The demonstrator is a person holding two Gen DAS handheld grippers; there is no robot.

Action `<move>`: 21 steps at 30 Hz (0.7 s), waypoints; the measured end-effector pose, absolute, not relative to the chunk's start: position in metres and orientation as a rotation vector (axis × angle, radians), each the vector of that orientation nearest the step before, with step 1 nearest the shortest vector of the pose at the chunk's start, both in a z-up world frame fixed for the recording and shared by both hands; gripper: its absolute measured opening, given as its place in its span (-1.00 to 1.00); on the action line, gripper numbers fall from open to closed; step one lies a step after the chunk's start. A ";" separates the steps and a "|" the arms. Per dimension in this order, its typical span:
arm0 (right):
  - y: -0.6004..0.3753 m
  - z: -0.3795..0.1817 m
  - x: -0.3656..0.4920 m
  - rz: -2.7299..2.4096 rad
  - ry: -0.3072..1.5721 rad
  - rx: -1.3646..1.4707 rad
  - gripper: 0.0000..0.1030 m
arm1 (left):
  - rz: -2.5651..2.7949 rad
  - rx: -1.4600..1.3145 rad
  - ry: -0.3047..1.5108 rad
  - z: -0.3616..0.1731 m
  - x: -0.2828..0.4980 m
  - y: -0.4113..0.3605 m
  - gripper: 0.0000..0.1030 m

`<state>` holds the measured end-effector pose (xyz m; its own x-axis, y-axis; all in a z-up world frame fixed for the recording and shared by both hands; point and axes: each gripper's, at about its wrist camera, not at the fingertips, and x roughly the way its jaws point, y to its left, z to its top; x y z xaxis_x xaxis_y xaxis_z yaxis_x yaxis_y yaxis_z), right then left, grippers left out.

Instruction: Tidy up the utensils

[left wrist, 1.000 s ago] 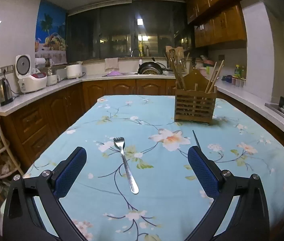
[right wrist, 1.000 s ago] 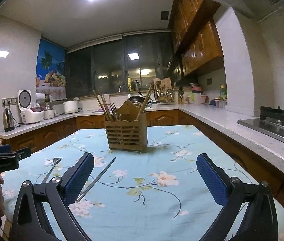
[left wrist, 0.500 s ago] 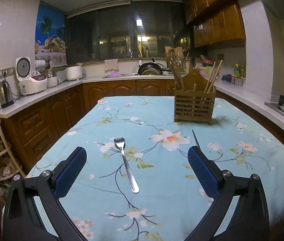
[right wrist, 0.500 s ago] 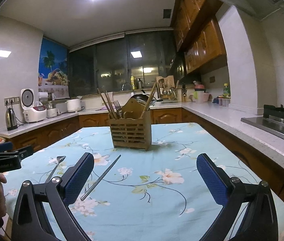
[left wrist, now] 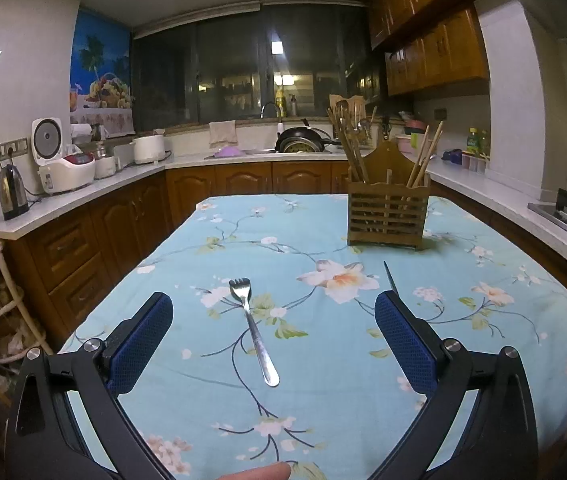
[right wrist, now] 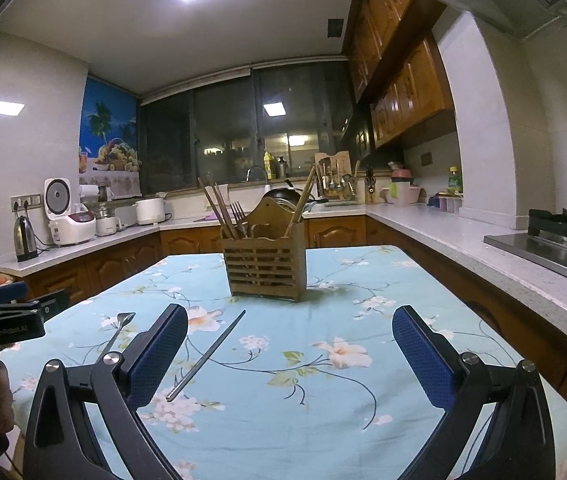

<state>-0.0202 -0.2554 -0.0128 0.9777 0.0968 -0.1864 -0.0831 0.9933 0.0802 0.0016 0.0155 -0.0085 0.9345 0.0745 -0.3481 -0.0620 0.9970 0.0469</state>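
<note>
Steel gleams on the desk (left wrist: pixel 483 240) — a slim fork (left wrist: pixel 254 330) lies flat on the flower-printed blue cloth between my left gripper (left wrist: pixel 273 340) pads, tines pointing away, untouched. Both jaws stand wide apart, empty. A thin metal chopstick (right wrist: pixel 206 355) lies slantwise just inside my right gripper (right wrist: pixel 289 356), near its left pad. Farther back stands the slatted wooden holder (right wrist: pixel 264 266) with chopsticks and a fork upright in it. Kitchen counters ring the desk; bare cloth lies all around the utensils.

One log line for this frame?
left gripper open over fork | right gripper open, empty | chopstick on table | holder upright
</note>
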 end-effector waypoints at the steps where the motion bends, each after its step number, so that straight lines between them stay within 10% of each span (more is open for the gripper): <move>1: -0.255 -0.012 -0.021 0.092 0.190 0.072 1.00 | 0.070 0.036 0.356 -0.009 0.001 0.015 1.00; 21: -0.254 -0.009 -0.021 0.099 0.189 0.072 1.00 | 0.062 0.038 0.359 -0.007 0.001 0.012 1.00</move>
<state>-0.0211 -0.2537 -0.0091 0.9773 0.1050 -0.1838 -0.0914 0.9925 0.0811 0.0008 0.0116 -0.0073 0.9345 0.0669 -0.3495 -0.0535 0.9974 0.0479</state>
